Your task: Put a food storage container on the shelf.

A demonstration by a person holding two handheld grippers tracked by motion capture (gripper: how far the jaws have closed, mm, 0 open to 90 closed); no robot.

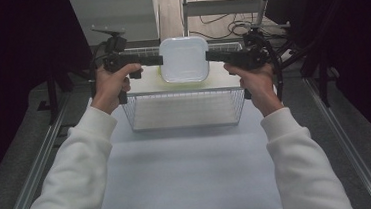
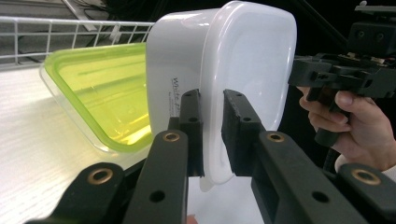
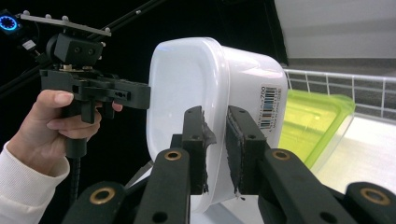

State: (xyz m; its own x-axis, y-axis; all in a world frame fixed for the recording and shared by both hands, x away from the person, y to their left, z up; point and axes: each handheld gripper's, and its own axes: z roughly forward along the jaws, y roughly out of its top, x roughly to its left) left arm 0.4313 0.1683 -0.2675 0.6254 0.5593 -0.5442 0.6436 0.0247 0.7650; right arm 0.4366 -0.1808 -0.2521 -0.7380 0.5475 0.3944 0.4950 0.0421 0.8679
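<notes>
A white plastic container (image 1: 184, 59) hangs in the air, tipped on its side, above the far part of a wire basket (image 1: 184, 109). My left gripper (image 1: 160, 60) is shut on its left rim and my right gripper (image 1: 208, 56) is shut on its right rim. In the left gripper view the left gripper (image 2: 212, 100) pinches the edge of the container (image 2: 243, 60), with the right gripper (image 2: 327, 74) beyond it. In the right gripper view the right gripper (image 3: 215, 116) clamps the opposite edge of the container (image 3: 187, 84), and the left gripper (image 3: 107, 91) is seen across from it.
A clear tub with a yellow-green rim (image 2: 100, 88) (image 3: 310, 123) lies on a pale board just behind and below the white container. The wire basket stands on a white table (image 1: 189, 174). Metal rails run along both sides, and cables (image 1: 227, 26) lie at the back.
</notes>
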